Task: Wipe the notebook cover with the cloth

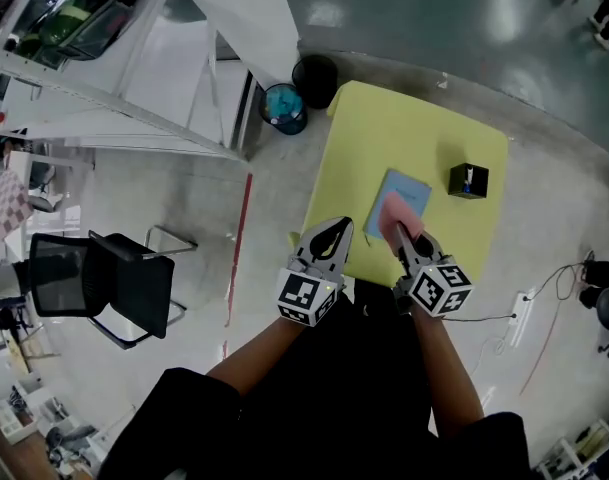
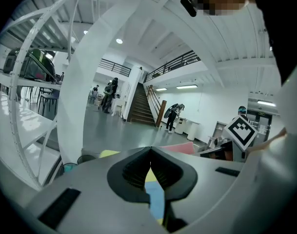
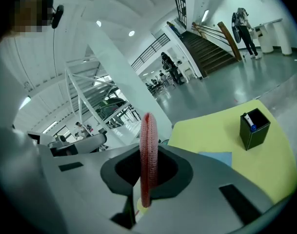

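Notebook (image 1: 404,190) lies flat, cover up, on the yellow counter (image 1: 384,128) near its front edge, within reach for wiping. Pink cloth (image 1: 396,213) sits over the notebook's near end, clamped edge-on by the closed fingers of the right gripper (image 1: 404,238). A fold stands free past them, likely the wiping face. Contact with the cover: cannot tell. Left gripper (image 1: 336,230) hovers left of the notebook, fingers closed on nothing, probably ready to steady it. Black pen box (image 1: 468,180) stands well apart, clear of the strokes.
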Demonstrator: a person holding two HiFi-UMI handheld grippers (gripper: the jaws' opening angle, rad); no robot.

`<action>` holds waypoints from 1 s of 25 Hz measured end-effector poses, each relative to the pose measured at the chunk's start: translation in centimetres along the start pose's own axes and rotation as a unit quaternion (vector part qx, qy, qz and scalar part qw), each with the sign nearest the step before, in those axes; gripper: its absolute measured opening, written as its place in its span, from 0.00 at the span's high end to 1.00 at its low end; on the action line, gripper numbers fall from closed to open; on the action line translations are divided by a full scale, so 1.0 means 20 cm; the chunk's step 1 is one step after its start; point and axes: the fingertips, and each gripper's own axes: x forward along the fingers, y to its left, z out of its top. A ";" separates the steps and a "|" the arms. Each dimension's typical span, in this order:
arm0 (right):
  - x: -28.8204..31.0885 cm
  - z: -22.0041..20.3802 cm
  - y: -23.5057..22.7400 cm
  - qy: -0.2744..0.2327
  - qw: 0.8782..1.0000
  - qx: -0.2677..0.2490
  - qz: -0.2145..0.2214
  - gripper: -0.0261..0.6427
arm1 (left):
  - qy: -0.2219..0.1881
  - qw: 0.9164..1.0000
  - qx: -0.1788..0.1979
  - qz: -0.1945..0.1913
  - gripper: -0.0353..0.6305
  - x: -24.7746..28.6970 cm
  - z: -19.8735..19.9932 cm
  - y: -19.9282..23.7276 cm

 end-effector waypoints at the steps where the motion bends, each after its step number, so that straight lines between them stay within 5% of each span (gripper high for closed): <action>1: 0.05 0.00 -0.04 0.007 1.000 0.002 0.005 0.91 | 0.006 1.000 0.002 0.004 0.94 0.06 -0.02 0.00; 7: 0.32 -0.04 -0.39 0.037 0.999 0.011 -0.033 0.91 | 0.026 0.999 -0.010 0.029 0.94 0.38 -0.11 0.09; 16: 0.61 -0.21 -0.66 0.094 0.991 0.094 0.005 0.91 | 0.042 0.996 -0.018 0.075 0.94 0.66 -0.37 0.21; 25: 0.85 -0.39 -0.86 0.135 0.983 0.122 0.009 0.91 | 0.063 0.996 -0.004 0.060 0.94 0.80 -0.63 0.25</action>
